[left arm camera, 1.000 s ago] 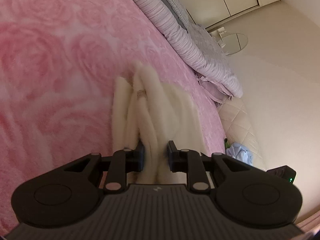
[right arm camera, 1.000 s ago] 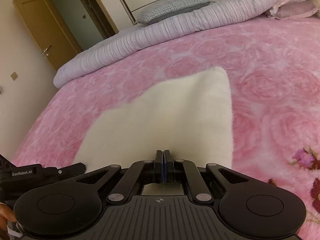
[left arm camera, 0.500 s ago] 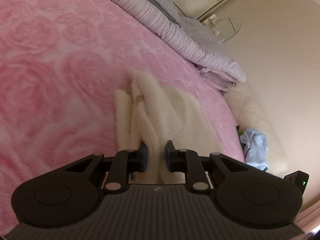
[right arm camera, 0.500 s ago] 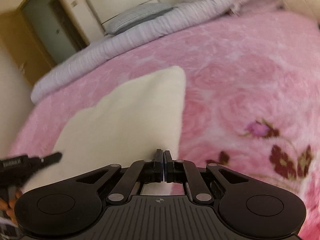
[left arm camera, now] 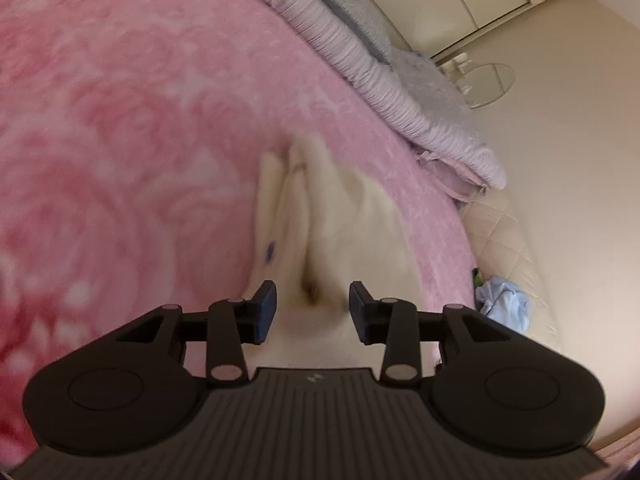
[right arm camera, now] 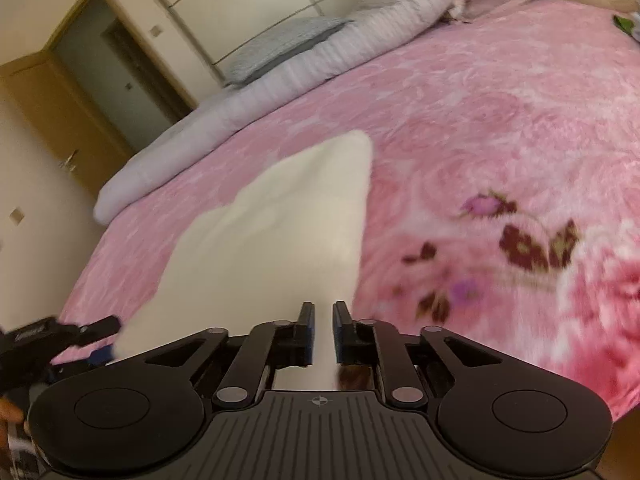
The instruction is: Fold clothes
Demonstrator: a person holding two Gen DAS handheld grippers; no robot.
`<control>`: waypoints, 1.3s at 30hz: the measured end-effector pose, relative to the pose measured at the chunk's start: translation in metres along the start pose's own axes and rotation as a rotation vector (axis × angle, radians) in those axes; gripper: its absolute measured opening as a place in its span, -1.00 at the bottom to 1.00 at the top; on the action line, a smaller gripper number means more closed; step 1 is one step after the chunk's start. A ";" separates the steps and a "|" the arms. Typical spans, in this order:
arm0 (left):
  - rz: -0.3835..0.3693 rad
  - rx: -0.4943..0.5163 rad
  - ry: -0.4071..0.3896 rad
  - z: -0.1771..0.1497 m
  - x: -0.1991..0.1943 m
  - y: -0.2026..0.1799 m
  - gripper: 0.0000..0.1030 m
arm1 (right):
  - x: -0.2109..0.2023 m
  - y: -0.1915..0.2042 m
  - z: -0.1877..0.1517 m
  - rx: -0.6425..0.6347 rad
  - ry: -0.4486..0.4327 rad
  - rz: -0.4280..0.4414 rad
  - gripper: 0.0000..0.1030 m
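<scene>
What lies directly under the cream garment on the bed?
The cream garment lies on the pink rose-patterned blanket, which shows all around it. The blanket beneath it is covered, so anything hidden there cannot be seen.

A home bedroom: a bed under a pink rose-patterned blanket (right arm camera: 500, 120), with a striped lilac duvet (right arm camera: 280, 80) and a grey pillow (right arm camera: 280, 46) at its far edge. Beyond the bed stand cream wardrobe doors (right arm camera: 240, 4) and a wooden door (right arm camera: 52, 108) (apparently open).
</scene>
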State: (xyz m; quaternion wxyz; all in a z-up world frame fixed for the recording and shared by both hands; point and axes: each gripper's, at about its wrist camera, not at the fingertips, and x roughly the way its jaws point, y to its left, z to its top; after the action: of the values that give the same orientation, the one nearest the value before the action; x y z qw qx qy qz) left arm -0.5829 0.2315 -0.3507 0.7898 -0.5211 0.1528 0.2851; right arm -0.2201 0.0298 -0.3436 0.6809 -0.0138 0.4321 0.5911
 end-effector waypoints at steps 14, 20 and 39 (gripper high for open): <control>-0.043 -0.140 -0.028 -0.020 0.003 0.022 -0.61 | 0.013 0.063 -0.043 -0.624 0.020 -0.094 -0.67; 0.037 -0.034 -0.020 -0.031 0.015 0.023 -0.68 | 0.024 0.056 -0.051 -0.653 0.067 -0.125 -0.70; -0.091 -0.206 0.079 -0.008 0.035 0.059 0.17 | 0.051 -0.062 -0.018 0.482 0.144 0.236 0.29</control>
State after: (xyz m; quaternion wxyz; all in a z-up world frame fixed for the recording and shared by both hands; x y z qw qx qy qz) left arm -0.5907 0.2513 -0.4161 0.7376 -0.6167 0.1300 0.2426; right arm -0.1835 0.0421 -0.4157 0.5586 0.1568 0.6062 0.5440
